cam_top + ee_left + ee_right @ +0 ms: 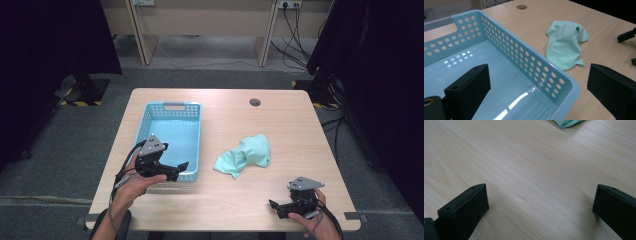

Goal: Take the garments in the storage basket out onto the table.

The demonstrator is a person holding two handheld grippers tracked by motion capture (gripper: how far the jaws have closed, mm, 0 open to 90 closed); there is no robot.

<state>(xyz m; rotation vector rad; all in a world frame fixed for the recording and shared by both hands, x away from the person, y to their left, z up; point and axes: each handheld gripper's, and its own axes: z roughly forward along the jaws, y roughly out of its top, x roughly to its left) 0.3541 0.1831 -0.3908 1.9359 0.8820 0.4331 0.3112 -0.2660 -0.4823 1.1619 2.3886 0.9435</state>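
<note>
A crumpled mint-green cloth [245,155] lies on the wooden table [280,125], right of centre; it is also in the left gripper view [565,42], and its edge is at the top of the right gripper view [567,122]. A light blue perforated basket [172,137] stands empty at the table's left [524,62]. My left gripper [181,169] is open and hovers over the basket's near right corner [537,82]. My right gripper [274,206] is open and low over bare wood near the front right edge [540,200]. Neither holds anything.
A round cable hole [255,102] sits in the table near its far edge. Dark curtains flank both sides, and cables [295,35] hang by a desk at the back. The other gripper's jaw tips [626,36] are at the right edge of the left gripper view.
</note>
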